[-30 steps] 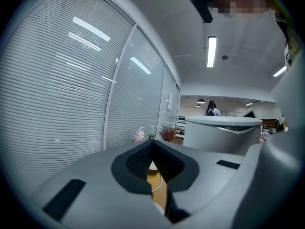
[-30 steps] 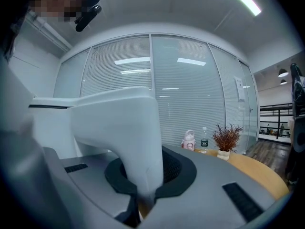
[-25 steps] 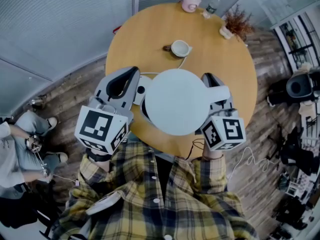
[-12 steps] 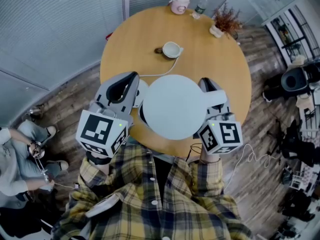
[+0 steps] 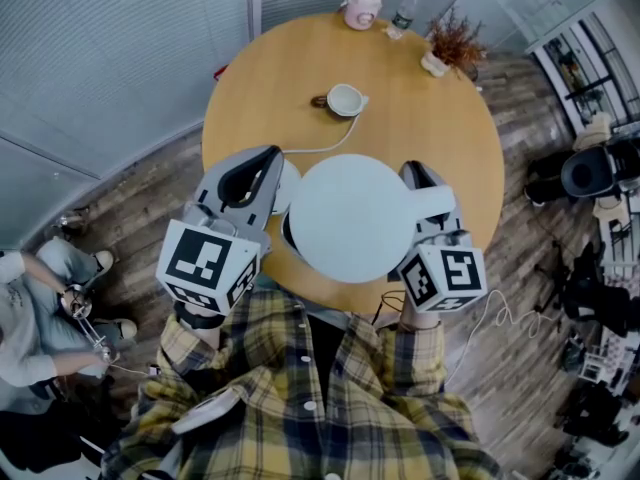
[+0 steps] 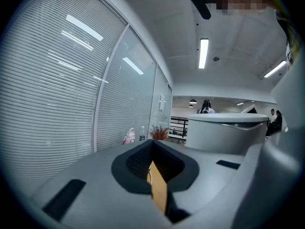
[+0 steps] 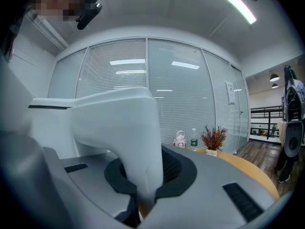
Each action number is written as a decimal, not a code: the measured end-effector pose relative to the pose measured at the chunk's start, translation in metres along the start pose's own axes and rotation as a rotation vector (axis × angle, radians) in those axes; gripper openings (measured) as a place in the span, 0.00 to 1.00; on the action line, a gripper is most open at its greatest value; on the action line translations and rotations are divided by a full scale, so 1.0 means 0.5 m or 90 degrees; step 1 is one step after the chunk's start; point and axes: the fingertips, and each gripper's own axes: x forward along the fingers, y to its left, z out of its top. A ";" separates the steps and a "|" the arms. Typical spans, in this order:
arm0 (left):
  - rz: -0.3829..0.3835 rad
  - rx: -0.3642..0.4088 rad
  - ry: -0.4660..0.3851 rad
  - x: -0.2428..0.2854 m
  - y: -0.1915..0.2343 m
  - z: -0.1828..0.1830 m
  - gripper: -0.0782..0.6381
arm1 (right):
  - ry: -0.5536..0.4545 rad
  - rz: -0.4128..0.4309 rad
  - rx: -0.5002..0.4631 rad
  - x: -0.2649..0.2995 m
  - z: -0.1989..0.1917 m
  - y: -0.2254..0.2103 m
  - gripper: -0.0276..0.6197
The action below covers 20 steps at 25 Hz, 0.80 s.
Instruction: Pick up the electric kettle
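Wooden flooring and blind-covered glass walls surround a round table (image 5: 440, 118) in the head view. A cup (image 5: 345, 99) stands near its middle, and a pink pot (image 5: 362, 5), a bottle (image 5: 403, 10) and a small plant (image 5: 452, 43) stand at the far rim. The kettle (image 5: 350, 218) sits large and close under the camera, over the near edge of the table and between the two tools. That size suggests it is raised rather than resting. The left gripper (image 5: 268, 160) hangs just beside the kettle's left flank, and the right gripper (image 5: 418, 173) is on the handle side.

Seen from the left gripper view, the jaws are drawn together with nothing between them. Only a thin strip of table shows through the slit. The kettle's body rises to the right, apart from the pads. This gripper probably waits close by as a guard or support, carrying no weight.

Over in the right gripper view, the white handle (image 7: 128, 132) drops straight down between the jaws. They are closed narrowly on it, with the dark pads pressing both sides. Gripping there puts the load on the part made for carrying and keeps the body upright.
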 end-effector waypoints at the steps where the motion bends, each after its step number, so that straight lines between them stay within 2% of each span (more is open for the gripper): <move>1: -0.001 0.001 0.000 0.001 -0.002 0.000 0.11 | 0.000 0.000 -0.001 0.000 0.000 0.000 0.12; 20: -0.013 -0.001 0.004 0.009 -0.003 -0.003 0.11 | 0.009 -0.014 -0.002 -0.003 -0.004 -0.011 0.12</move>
